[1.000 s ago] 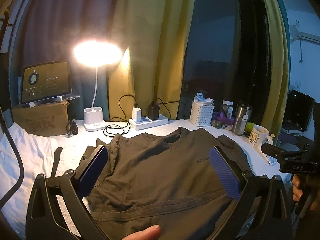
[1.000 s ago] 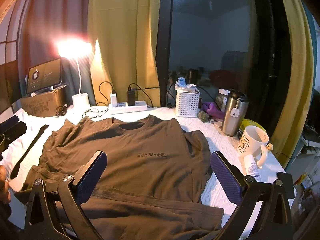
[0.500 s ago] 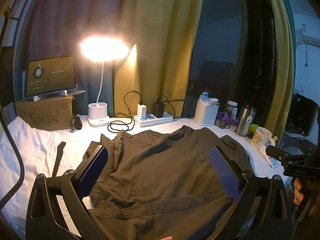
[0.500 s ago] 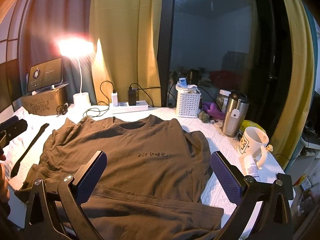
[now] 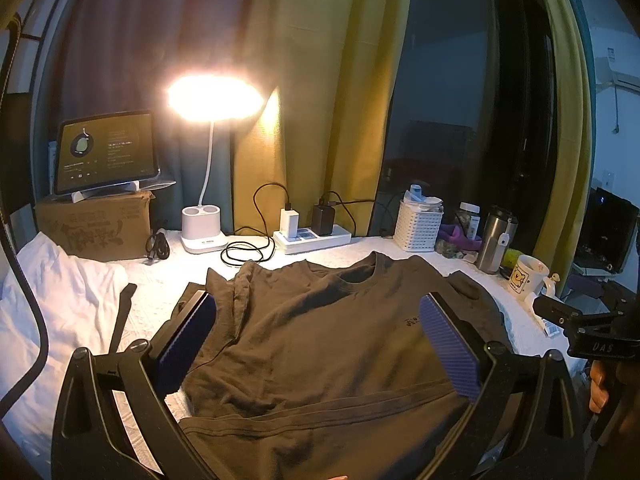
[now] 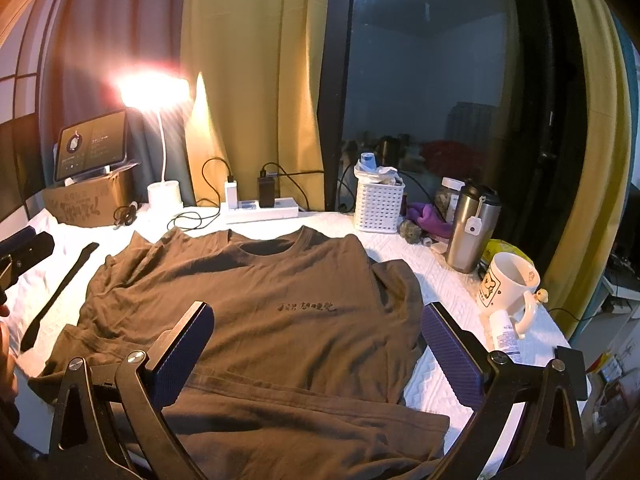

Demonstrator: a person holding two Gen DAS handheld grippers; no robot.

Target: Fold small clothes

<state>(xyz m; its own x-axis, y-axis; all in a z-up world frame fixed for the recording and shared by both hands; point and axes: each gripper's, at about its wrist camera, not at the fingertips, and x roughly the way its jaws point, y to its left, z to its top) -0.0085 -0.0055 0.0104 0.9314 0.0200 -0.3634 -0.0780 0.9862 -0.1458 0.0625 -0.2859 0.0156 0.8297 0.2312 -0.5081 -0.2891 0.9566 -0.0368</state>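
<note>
A dark brown T-shirt lies face up on the white-covered table, collar toward the window, small dark lettering on the chest; it also shows in the right wrist view. Its sleeves are folded in and the hem is wrinkled near me. My left gripper is open and empty above the shirt's lower left part. My right gripper is open and empty above the shirt's lower right part. Neither touches the cloth.
At the back stand a lit desk lamp, a tablet on a cardboard box, a power strip with chargers and a white basket. A steel tumbler and a mug stand right. White cloth lies left.
The left wrist view has risen and drawn back a little, so the lamp and back items sit higher. A fingertip at its lower edge has gone. The right gripper has barely moved.
</note>
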